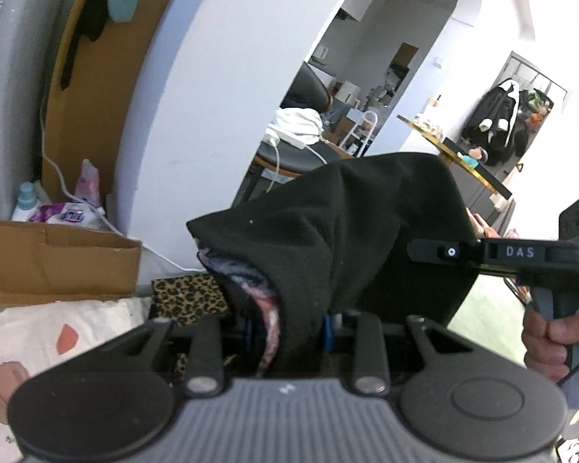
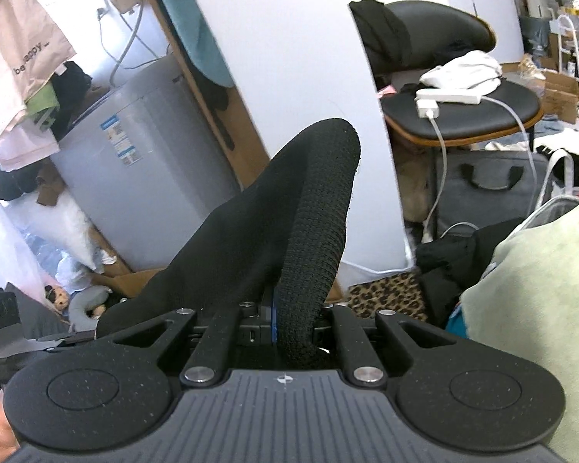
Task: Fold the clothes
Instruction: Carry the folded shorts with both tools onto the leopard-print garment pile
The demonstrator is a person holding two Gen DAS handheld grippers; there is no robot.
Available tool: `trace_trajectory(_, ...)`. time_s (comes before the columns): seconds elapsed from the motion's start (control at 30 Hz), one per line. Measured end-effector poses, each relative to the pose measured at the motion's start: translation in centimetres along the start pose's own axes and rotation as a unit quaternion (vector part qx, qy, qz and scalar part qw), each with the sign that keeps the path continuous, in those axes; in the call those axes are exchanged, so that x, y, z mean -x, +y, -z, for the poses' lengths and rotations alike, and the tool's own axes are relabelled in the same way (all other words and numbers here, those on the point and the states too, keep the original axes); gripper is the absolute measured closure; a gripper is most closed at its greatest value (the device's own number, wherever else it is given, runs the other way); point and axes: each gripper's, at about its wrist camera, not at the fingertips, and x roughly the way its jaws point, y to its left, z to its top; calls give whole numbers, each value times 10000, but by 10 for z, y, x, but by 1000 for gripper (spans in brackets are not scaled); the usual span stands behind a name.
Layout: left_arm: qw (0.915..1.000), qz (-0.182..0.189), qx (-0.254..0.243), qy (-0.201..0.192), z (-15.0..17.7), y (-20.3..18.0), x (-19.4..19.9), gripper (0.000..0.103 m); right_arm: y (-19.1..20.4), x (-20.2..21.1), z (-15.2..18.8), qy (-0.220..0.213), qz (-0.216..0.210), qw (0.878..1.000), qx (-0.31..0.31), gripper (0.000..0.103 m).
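Observation:
A black garment [image 1: 347,231] with a pink patterned lining [image 1: 268,308] hangs lifted in the air. In the left wrist view my left gripper [image 1: 289,332] is shut on a bunched fold of it, and the fabric rises in a peak in front of the lens. My right gripper [image 1: 444,252] comes in from the right, held by a hand [image 1: 548,343], with its tips at the garment's far edge. In the right wrist view my right gripper [image 2: 295,328] is shut on the black garment's [image 2: 316,212] ribbed band, which arches up and forward. Both sets of fingertips are hidden by cloth.
A cardboard box [image 1: 58,258] and a leopard-print cloth [image 1: 191,297] lie low on the left. A white wall [image 2: 297,58] stands ahead. A chair [image 2: 482,115] holds white clothes and a power strip. A grey washing machine [image 2: 143,169] is on the left, pale green fabric [image 2: 540,308] on the right.

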Motion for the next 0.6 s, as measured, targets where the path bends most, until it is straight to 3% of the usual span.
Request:
trace_trajectory(0.23,10000,8,68,50,11,1,-27,70,-27,-12,4,20,129,9999,-6,96)
trace_trajectory(0.6,9994,-237,176,153,46,36,-92,70,-77,-90,45,231,214,9993,-185,96)
